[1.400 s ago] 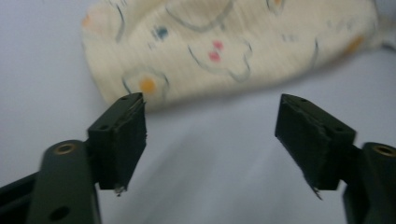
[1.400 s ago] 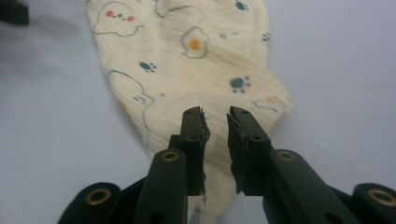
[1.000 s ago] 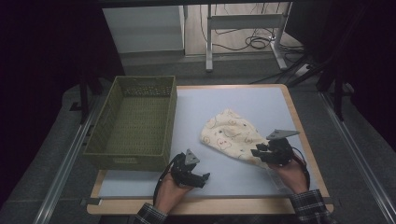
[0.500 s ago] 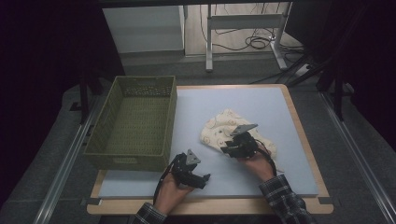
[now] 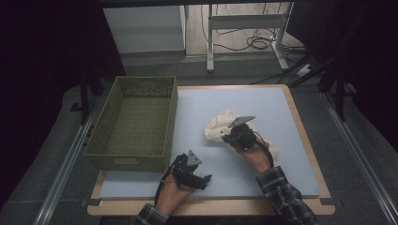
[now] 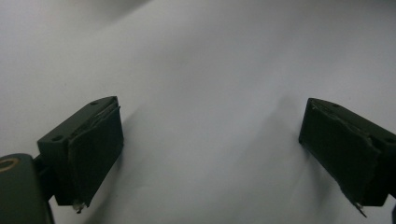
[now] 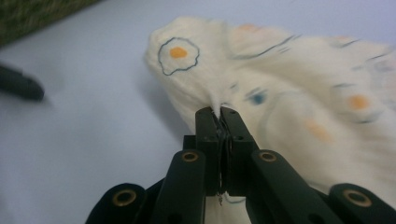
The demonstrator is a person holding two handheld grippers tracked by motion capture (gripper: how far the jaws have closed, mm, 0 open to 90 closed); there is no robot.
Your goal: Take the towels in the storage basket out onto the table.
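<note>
A cream cloth (image 5: 220, 126) printed with fried eggs lies crumpled on the pale blue mat (image 5: 263, 101), right of centre. My right gripper (image 5: 231, 137) rests on it; its jaws have just been closing and now pinch a fold of the cream cloth (image 7: 261, 88), with the right gripper (image 7: 219, 114) shut tight on the fabric. My left gripper (image 5: 202, 178) sits near the mat's front edge, left of the cloth and apart from it. In its own view the left gripper (image 6: 210, 154) stands wide open over bare mat with nothing between the pads.
A green woven basket (image 5: 169, 117) stands empty along the mat's left side. A wooden border (image 5: 305, 131) frames the mat, with metal rails beyond. Bare mat lies behind and to the right of the cloth.
My right gripper moved left from the cloth's right end onto its middle and closed on a fold. The cloth bunched up towards the left. The left hand stayed put.
</note>
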